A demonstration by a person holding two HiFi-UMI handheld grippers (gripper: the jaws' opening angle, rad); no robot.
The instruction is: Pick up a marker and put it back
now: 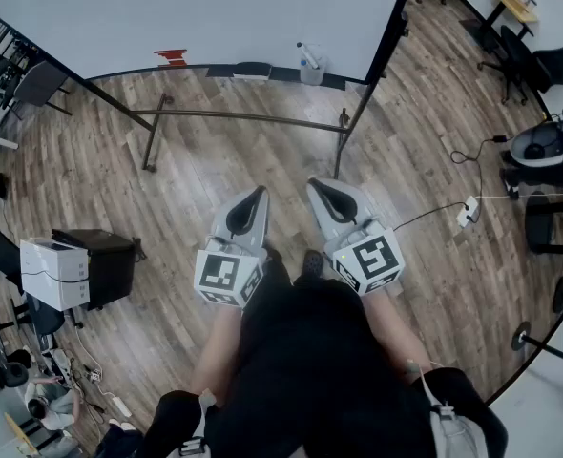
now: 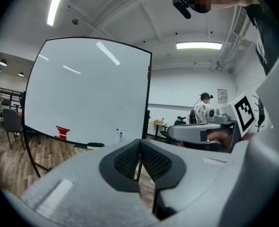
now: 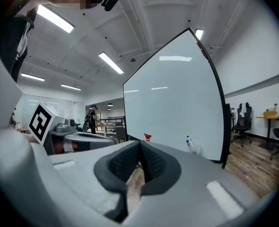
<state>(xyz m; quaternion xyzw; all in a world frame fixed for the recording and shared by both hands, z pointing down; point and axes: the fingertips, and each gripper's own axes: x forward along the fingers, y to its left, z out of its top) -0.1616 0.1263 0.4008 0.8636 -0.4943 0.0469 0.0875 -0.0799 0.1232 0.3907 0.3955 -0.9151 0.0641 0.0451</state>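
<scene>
A small clear cup with markers (image 1: pixel 310 66) sits on the ledge of a big whiteboard (image 1: pixel 205 12), beside a black eraser (image 1: pixel 253 68) and a red eraser (image 1: pixel 172 57). The person stands well back from the board. The left gripper (image 1: pixel 260 192) and right gripper (image 1: pixel 313 184) are held side by side at waist height, both shut and empty. In the left gripper view the jaws (image 2: pixel 140 143) meet, and the marker cup (image 2: pixel 119 135) is small and far ahead. In the right gripper view the shut jaws (image 3: pixel 140 148) point at the board, with the marker cup (image 3: pixel 191 144) to the right.
The whiteboard stands on a black metal frame (image 1: pixel 243 115) on the wood floor. A black cabinet with a white box (image 1: pixel 81 265) is at the left. A power strip and cables (image 1: pixel 468 211) lie at the right near office chairs (image 1: pixel 539 65). A person (image 2: pixel 203 110) stands far off.
</scene>
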